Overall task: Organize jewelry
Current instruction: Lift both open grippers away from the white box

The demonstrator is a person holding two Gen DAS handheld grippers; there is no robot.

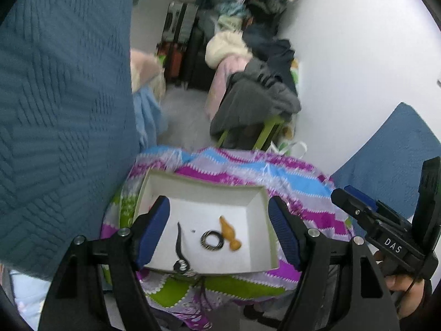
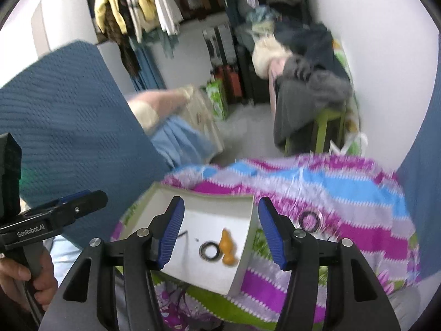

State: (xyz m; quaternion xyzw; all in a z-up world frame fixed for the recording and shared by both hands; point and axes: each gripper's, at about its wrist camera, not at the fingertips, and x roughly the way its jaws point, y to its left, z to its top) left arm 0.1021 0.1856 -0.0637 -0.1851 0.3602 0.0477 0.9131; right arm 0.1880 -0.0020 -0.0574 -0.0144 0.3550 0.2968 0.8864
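A shallow white box (image 1: 204, 186) sits on a cloth striped in magenta, blue and green (image 1: 297, 182). Inside it lie a dark patterned ring (image 1: 204, 241), an amber bulb-shaped piece (image 1: 230, 234) and a black cord (image 1: 178, 237), whose striped bead (image 1: 182, 266) hangs over the near rim. My left gripper (image 1: 217, 215) hovers above the box, open and empty. The right wrist view shows the same box (image 2: 220, 200), ring (image 2: 203, 249) and amber piece (image 2: 228, 248). My right gripper (image 2: 219, 215) is open and empty over it. A second black ring (image 2: 302, 220) lies on the cloth (image 2: 344, 193) right of the box.
Blue quilted cushions (image 1: 60, 110) rise on the left and at the far right (image 1: 394, 149). Behind the cloth stands a green stool piled with clothes (image 1: 256, 102), with suitcases (image 1: 179, 49) farther back. A hand (image 2: 24, 275) holds the left gripper's handle.
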